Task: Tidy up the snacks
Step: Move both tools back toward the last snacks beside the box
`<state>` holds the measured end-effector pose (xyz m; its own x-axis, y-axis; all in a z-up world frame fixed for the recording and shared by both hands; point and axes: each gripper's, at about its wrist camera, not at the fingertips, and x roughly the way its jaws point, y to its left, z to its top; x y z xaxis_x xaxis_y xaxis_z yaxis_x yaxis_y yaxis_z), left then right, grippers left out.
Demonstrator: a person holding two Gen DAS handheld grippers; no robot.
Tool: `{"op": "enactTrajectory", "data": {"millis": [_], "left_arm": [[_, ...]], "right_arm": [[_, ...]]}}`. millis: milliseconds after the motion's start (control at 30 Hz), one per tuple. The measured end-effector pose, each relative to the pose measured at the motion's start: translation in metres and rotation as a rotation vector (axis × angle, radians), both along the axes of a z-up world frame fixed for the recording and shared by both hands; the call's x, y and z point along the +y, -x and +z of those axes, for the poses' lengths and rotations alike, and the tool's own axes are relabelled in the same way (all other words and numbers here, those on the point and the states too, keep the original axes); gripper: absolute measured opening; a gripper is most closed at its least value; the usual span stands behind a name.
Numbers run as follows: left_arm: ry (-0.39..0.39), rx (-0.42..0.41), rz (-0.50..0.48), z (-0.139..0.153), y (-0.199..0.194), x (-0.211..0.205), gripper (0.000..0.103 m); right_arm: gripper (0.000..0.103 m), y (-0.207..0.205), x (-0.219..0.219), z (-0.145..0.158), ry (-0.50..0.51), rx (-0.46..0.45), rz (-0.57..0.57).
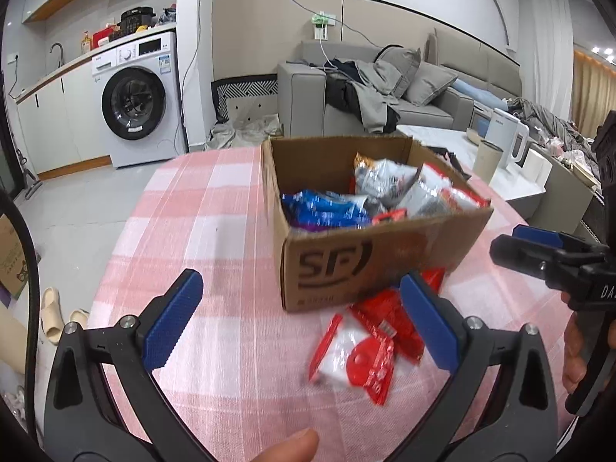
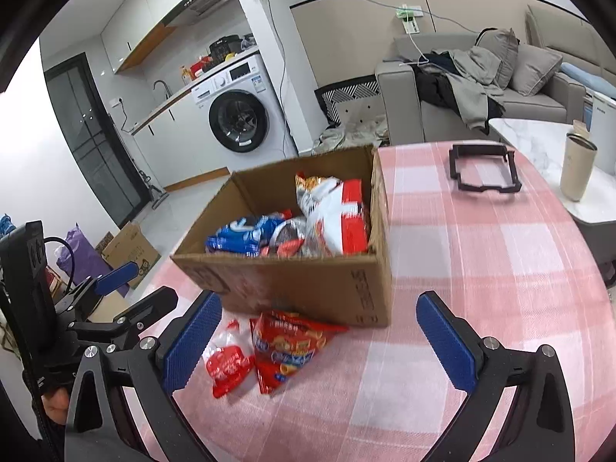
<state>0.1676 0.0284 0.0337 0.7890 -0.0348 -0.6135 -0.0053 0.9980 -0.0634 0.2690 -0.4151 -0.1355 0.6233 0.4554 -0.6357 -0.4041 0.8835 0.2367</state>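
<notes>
A cardboard box stands on the pink checked tablecloth and holds several snack bags, blue, white and red. Two snack packs lie on the cloth in front of it: a red-and-white one and a red one. My left gripper is open and empty, with the packs between its fingers. My right gripper is open and empty, just right of the packs; it also shows in the left wrist view.
A black frame lies on the cloth behind the box. A beige cup and white kettle stand on a marble side table. A sofa, a washing machine and floor boxes surround the table.
</notes>
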Motion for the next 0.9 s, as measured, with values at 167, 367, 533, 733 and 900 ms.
{"op": "enactTrajectory", "data": {"millis": [167,367,533,733,900], "left_arm": [[0.01,0.021,0.005,-0.014,0.007,0.003,0.102],[0.014,0.044,0.005,-0.025,0.01,0.005,0.102],[0.02,0.065,0.009,-0.031,0.005,0.007,0.102],[0.023,0.066,0.019,-0.033,0.001,0.011,0.102],[0.022,0.063,0.039,-0.033,0.001,0.018,0.102]], "right_arm": [[0.103,0.002,0.004,-0.013,0.01,0.03,-0.006],[0.103,0.001,0.013,-0.029,0.045,0.063,-0.013],[0.103,-0.002,0.022,-0.043,0.067,0.092,-0.015],[0.103,-0.006,0.035,-0.057,0.083,0.124,-0.024],[0.103,-0.014,0.044,-0.065,0.089,0.152,-0.042]]}}
